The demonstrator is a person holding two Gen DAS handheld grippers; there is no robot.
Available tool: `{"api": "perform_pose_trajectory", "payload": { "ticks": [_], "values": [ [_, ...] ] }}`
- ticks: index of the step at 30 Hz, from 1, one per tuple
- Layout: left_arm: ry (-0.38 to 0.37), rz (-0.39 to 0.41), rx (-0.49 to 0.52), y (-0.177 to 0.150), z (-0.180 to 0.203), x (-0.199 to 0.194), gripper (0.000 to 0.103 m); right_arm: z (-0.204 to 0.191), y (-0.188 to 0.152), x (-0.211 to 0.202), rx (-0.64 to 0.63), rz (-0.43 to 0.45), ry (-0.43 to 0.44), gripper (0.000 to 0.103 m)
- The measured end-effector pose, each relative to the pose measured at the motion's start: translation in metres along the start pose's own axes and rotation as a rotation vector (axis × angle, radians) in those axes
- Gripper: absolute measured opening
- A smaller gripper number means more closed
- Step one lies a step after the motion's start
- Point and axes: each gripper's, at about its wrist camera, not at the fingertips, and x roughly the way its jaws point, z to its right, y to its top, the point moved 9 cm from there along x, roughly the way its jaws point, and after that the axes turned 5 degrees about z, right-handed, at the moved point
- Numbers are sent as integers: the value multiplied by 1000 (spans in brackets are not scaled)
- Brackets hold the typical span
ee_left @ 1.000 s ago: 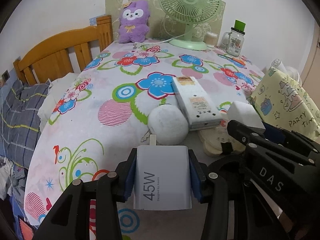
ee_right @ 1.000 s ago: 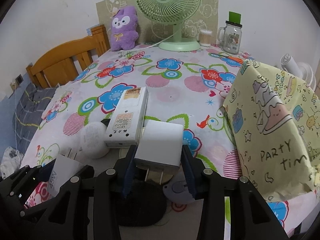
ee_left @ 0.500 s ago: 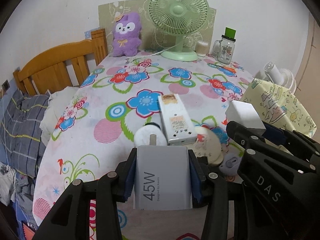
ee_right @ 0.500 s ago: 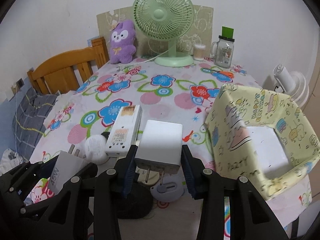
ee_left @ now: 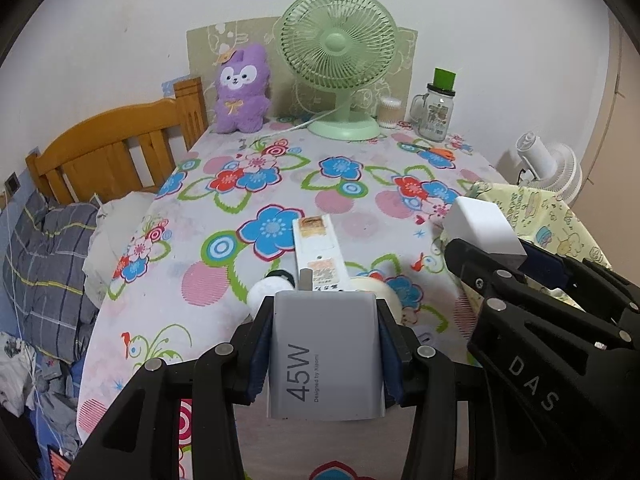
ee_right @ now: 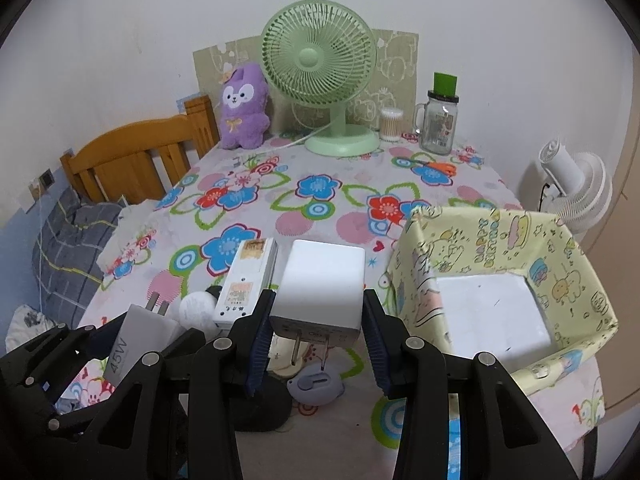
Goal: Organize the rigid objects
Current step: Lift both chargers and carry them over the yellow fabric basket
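Smooth matt plastic charger (ee_left: 325,354), wooden headboard (ee_left: 116,148), patterned cloth tablecloth (ee_left: 320,184).

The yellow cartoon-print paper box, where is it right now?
In the right wrist view, the yellow cartoon-print paper box stands open at the table's right edge, right of the white charger clamped in the right gripper.

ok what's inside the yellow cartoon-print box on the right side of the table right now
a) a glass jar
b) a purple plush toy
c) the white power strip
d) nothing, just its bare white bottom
d: in the right wrist view the yellow box shows only its bare white bottom, while the white charger sits clamped in the right gripper above the table, not in the box.
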Motion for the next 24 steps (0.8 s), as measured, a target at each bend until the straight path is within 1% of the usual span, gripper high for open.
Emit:
{"api": "perform_pose_trajectory", "payload": {
  "ticks": [10,24],
  "values": [
    [-8,21,18,15,21,-11,48,12,16,-15,-16,23,-5,46],
    [-14,44,63,31,56,-16,48,48,29,-30,4,42,-38,46]
  ]
}}
